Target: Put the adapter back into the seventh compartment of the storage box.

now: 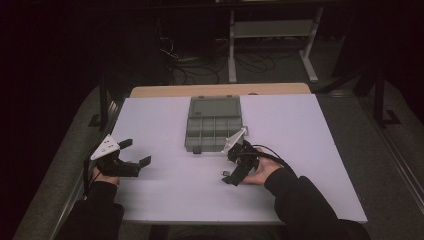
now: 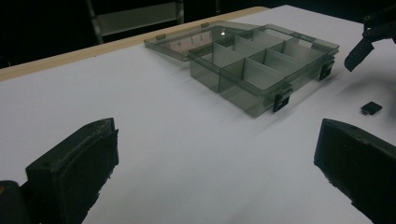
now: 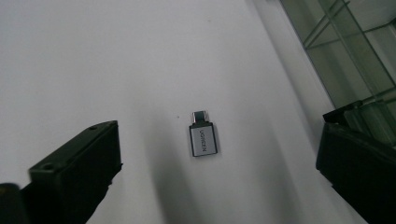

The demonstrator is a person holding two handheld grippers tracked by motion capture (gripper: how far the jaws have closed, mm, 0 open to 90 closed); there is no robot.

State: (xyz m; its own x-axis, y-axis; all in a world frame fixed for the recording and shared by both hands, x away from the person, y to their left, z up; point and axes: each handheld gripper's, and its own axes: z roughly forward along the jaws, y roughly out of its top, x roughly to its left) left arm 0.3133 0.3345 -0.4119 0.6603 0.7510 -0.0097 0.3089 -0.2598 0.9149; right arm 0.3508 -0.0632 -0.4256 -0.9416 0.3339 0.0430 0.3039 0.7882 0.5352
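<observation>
- While its jaws stand wide apart, the right gripper (image 1: 231,175) hovers above a small adapter (image 3: 203,138) at centre frame, apparently lining up a grasp.
- Left gripper (image 1: 134,152), lower left, rests open on the tabletop (image 1: 165,195), idle.

Bare table (image 3: 116,56) round adapter (image 3: 203,140); organiser box (image 3: 355,60) crowds one side.
</observation>
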